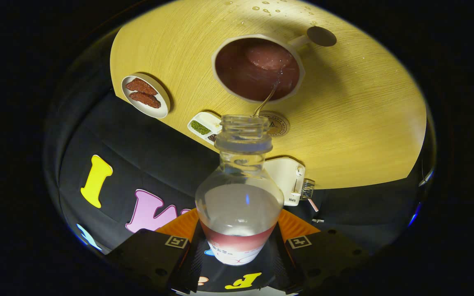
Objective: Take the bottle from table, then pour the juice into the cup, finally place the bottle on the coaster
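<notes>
Tool (239, 246) clamped around labelled bottle (239, 197), label text illegible.

Out on the wooden table (364, 123), a small round plate (145, 95) carries two reddish-brown pieces of food side by side. Near it sits a white divided dish (204, 125), green bits in one compartment, dark ones in the next. A white boxy device (287, 177) perches at the table's edge. Water droplets (268, 8) speckle the far side.
</notes>
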